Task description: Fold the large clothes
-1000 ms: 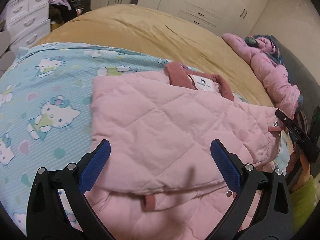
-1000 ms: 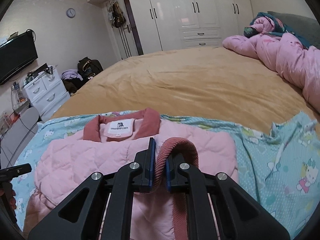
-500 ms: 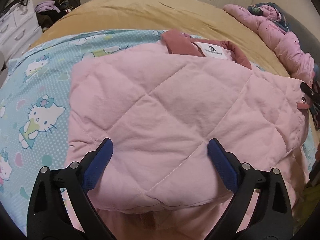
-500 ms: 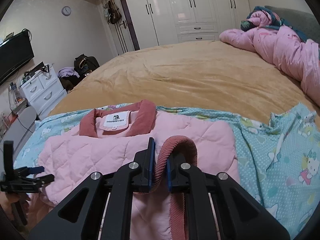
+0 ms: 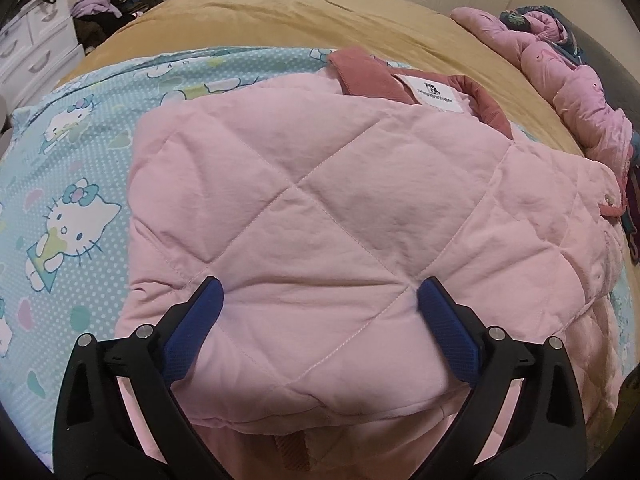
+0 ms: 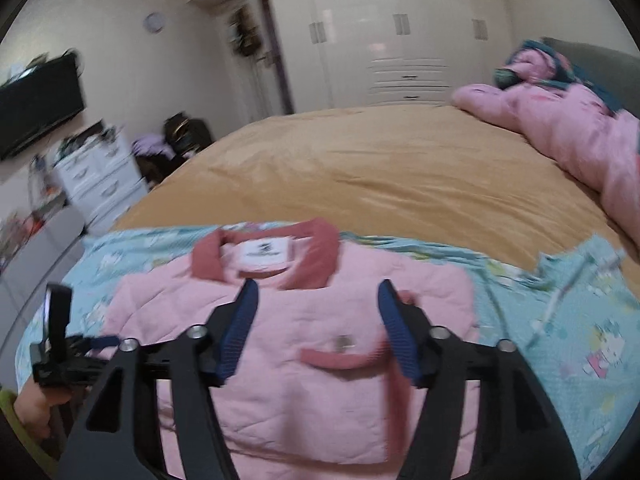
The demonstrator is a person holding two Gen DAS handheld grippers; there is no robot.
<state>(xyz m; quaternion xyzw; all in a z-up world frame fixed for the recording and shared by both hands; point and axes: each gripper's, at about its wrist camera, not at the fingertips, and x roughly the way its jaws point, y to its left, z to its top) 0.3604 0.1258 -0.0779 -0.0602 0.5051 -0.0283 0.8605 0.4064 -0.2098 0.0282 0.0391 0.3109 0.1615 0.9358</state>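
Left wrist view
- Landmark: pink quilted jacket [image 5: 320, 216], lying folded on the light-blue cartoon-cat sheet [image 5: 72, 208].
- Left gripper [image 5: 318, 300]: jaws wide apart with nothing clamped; both blue pads rest against the near part of the jacket's top panel.
- Collar [image 5: 368, 76]: dusty-red corduroy, at the jacket's far edge, with a white label [image 5: 436, 94] just inside it.
- Snap button [image 5: 609, 199]: on the jacket's right edge, beside a small red loop.
- Tan bedspread [image 5: 320, 20]: beyond the jacket, past the sheet.
- Pink duvet [image 5: 560, 80]: bunched up, well apart from the jacket, to its far right.
- White drawers [image 5: 32, 48]: off the bed, far left of the jacket.

Right wrist view (blurred)
- Right gripper [image 6: 318, 312]: jaws have just been opening and stand apart; they hold nothing, and the jacket [image 6: 288, 352] lies below and between them.
- Red cuff [image 6: 344, 360]: lying flat across the jacket's front, near a metal snap, free of the pads.
- Collar and label: at the jacket's far edge, just past the fingertips.
- Left gripper [image 6: 94, 342]: at the jacket's left edge, with a person's hand [image 6: 36, 408] under it.
- White wardrobe [image 6: 380, 32]: far beyond the jacket, across the tan bedspread.
- Television [image 6: 36, 104]: on the wall, far left of the jacket.
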